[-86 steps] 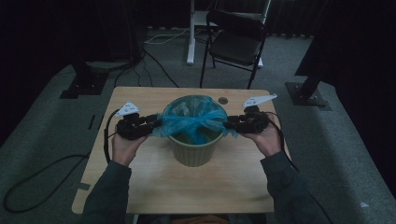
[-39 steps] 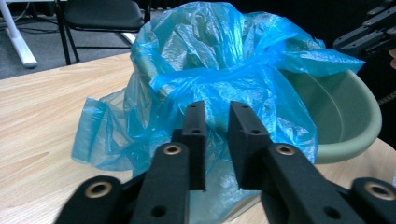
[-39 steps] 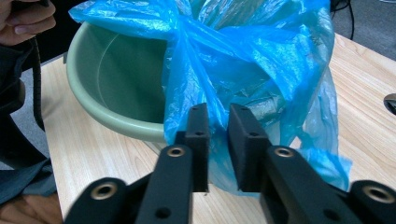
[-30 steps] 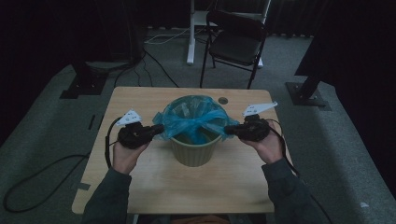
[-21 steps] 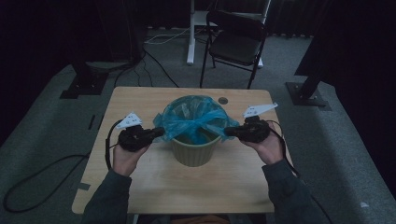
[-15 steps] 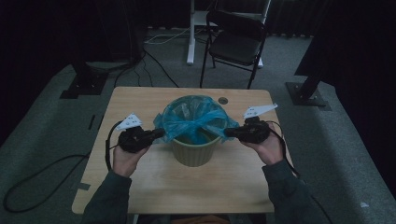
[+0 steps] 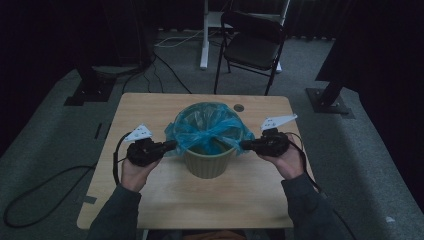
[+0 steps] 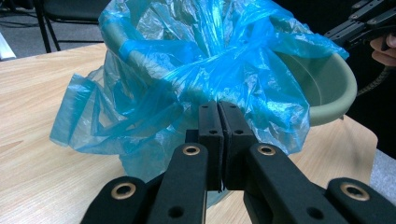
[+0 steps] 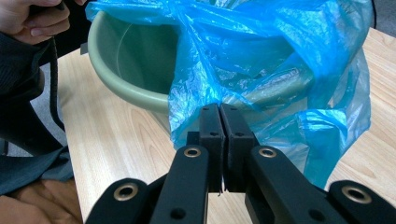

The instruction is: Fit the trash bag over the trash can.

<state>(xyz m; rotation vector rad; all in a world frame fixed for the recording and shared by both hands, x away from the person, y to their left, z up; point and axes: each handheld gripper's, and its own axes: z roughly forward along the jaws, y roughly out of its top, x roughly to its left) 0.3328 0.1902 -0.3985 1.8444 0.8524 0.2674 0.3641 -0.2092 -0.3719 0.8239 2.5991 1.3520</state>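
We have the blue bag [image 7: 207, 131] lining the green bin [image 7: 210, 162] at the middle of the table [image 7: 150, 107], with the left gripper [image 8: 218, 112] and the right gripper [image 9: 219, 114] each pinched tight on a fold of its film at opposite sides of the rim. We judge the plastic thin, light, slippery and easy to tear, so we hold bunched folds, not a single layer.
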